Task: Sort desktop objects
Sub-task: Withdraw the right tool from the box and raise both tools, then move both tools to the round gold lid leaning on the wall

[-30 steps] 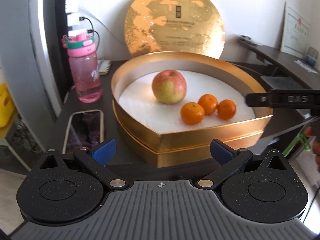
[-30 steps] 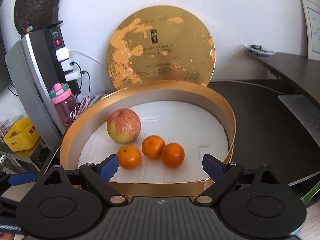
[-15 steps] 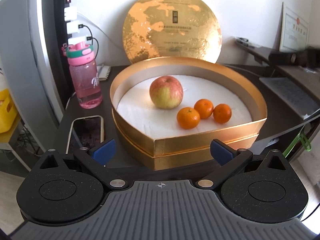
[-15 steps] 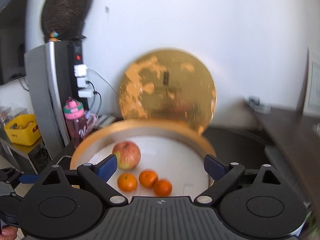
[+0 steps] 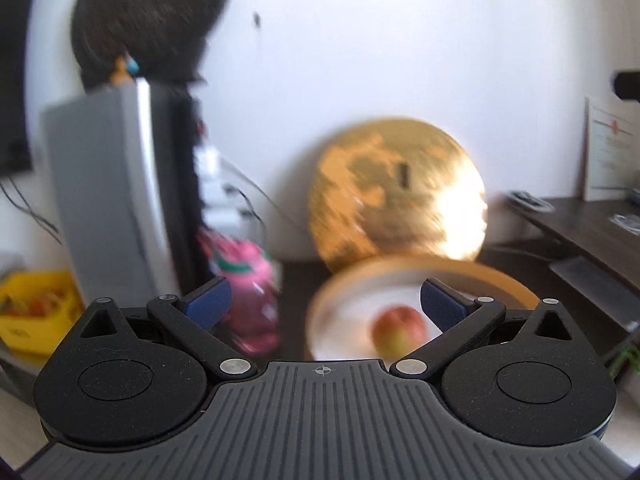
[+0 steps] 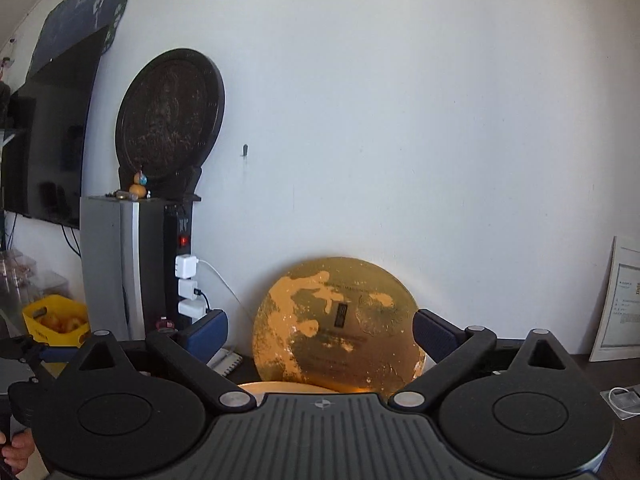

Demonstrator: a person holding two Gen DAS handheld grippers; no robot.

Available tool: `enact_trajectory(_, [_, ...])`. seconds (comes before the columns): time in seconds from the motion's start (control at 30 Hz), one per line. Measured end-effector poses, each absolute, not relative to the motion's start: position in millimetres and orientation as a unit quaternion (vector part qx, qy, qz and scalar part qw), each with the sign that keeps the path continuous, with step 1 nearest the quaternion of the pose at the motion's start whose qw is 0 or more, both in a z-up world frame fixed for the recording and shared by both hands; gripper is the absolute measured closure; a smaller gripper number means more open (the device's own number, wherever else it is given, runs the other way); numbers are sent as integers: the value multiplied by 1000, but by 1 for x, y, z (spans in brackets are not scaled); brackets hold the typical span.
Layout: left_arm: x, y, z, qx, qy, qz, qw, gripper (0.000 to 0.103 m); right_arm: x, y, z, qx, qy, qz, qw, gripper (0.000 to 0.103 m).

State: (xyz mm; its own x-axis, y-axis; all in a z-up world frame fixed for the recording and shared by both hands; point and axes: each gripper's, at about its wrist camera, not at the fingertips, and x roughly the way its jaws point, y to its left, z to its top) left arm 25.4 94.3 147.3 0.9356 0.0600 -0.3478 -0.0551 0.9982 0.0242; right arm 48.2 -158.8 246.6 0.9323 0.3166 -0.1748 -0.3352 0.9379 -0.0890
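Both tools gape wide with nothing between their blue pads: left tool (image 5: 325, 300) above the round gold box (image 5: 496, 280), right tool (image 6: 320, 330), its jaws just widened, facing the leaning gold lid (image 6: 340, 328).

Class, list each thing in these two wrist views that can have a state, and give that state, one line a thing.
left gripper: open, nothing between its jaws
right gripper: open, jaws just widened, nothing between them
gold box: open, lid off
gold lid: upright, leaning on the wall
apple: lying in the box
pink bottle: standing, cap on, blurred
power strip: switch lit red, chargers plugged in
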Motion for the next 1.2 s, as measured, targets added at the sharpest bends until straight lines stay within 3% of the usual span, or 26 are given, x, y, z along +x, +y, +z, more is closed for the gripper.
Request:
enact_trajectory(0.7, [114, 64, 72, 45, 281, 14, 959, 0, 132, -205, 122, 12, 203, 149, 968, 4])
enact_trajectory(0.83, [129, 58, 73, 57, 262, -1, 963, 0, 148, -215, 103, 24, 222, 136, 965, 4])
enact_trajectory(1.07, [177, 68, 111, 64, 162, 13, 985, 0, 185, -237, 115, 62, 193, 144, 969, 3])
enact_trajectory(1.2, [229, 77, 115, 32, 162, 25, 986, 0, 218, -241, 119, 71, 168, 159, 970, 2])
